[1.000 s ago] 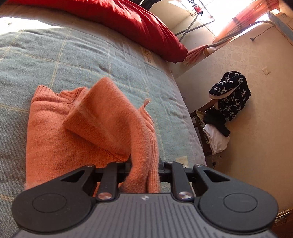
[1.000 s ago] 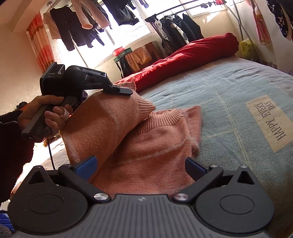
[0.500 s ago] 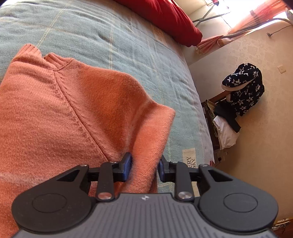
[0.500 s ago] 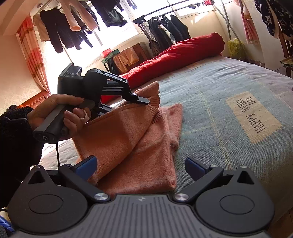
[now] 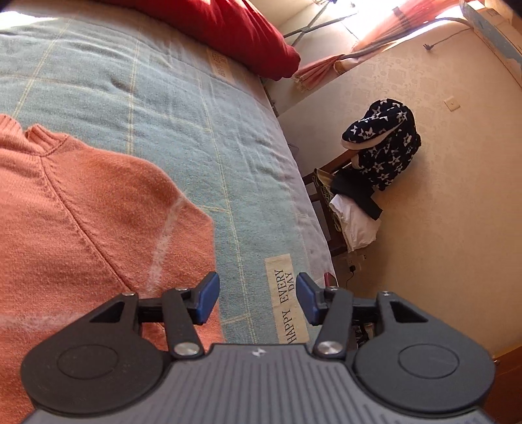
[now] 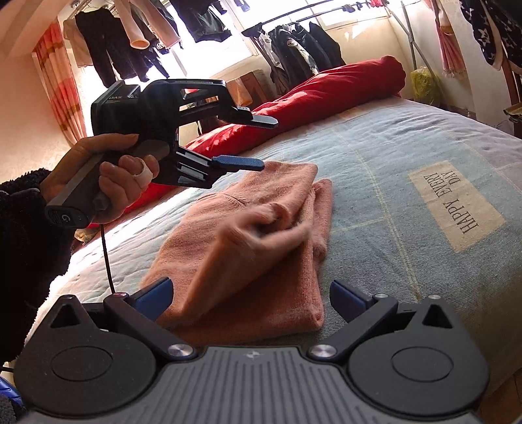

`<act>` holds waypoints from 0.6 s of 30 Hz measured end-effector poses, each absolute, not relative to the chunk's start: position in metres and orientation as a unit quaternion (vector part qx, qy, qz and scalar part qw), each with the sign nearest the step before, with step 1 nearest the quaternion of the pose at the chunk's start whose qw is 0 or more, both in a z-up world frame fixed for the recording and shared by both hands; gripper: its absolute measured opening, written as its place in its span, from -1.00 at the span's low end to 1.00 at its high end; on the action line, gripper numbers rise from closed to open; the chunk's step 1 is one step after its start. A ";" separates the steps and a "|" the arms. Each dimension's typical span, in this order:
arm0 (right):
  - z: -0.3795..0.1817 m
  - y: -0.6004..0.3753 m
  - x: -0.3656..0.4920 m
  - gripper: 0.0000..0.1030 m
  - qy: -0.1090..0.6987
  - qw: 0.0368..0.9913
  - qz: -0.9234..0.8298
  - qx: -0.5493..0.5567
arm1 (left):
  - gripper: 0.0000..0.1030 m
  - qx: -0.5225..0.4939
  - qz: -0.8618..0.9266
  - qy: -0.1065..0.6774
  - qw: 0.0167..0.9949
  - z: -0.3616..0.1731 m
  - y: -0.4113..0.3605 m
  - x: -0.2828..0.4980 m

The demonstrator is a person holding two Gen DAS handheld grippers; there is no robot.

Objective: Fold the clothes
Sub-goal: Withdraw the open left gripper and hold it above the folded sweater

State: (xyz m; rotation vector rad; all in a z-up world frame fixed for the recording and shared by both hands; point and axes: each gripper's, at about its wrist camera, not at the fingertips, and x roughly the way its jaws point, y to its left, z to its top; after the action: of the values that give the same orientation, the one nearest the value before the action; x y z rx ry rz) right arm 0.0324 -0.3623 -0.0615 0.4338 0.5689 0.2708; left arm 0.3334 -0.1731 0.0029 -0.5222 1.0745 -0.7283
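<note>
In the right wrist view, a hand (image 6: 98, 169) at nine o'clock carries the left gripper (image 6: 257, 143) above the bed; its jaws are opening with nothing between them, and the blurred sleeve below seems to be dropping free. The orange sweater (image 6: 254, 248) lies at the centre of the blue blanket (image 6: 375, 146), its sides apparently folded in to a narrow bundle. The right gripper (image 6: 251, 293) at six o'clock stands wide apart, straddling the sweater's near end without pressing it.

As a judgement, the sleeve fold is about done; a final fold end to end and some smoothing seem to remain.

In the left wrist view, the sweater fills nine o'clock, the bed's edge runs from twelve down to five o'clock, and a chair piled with clothes (image 5: 375, 169) sits at three o'clock against the wall. Bare blanket toward the red pillow (image 5: 228, 29) at twelve o'clock gives open room; the edge side gives little.
</note>
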 end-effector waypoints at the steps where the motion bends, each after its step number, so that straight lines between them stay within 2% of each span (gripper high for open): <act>1: -0.062 -0.362 0.033 1.00 0.278 0.927 0.134 0.213 | 0.09 -0.220 -0.341 0.488 0.773 0.006 -0.170 0.330; 4: -0.061 -0.360 0.033 1.00 0.275 0.926 0.140 0.215 | 0.22 -0.160 -0.354 0.473 0.791 0.013 -0.158 0.317; 9: -0.057 -0.355 0.034 1.00 0.269 0.925 0.160 0.216 | 0.28 -0.054 -0.341 0.436 0.831 0.012 -0.120 0.275; 11: -0.061 -0.354 0.036 1.00 0.274 0.921 0.164 0.222 | 0.36 -0.034 -0.336 0.417 0.844 0.009 -0.100 0.256; 18: -0.065 -0.350 0.037 1.00 0.275 0.920 0.156 0.231 | 0.36 0.011 -0.353 0.389 0.851 -0.014 -0.076 0.226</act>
State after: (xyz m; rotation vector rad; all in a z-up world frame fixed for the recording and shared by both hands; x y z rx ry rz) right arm 0.0374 -0.3499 -0.0645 0.4750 0.5645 0.3199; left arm 0.2257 -0.0756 -0.0138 0.0239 0.8189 -0.7438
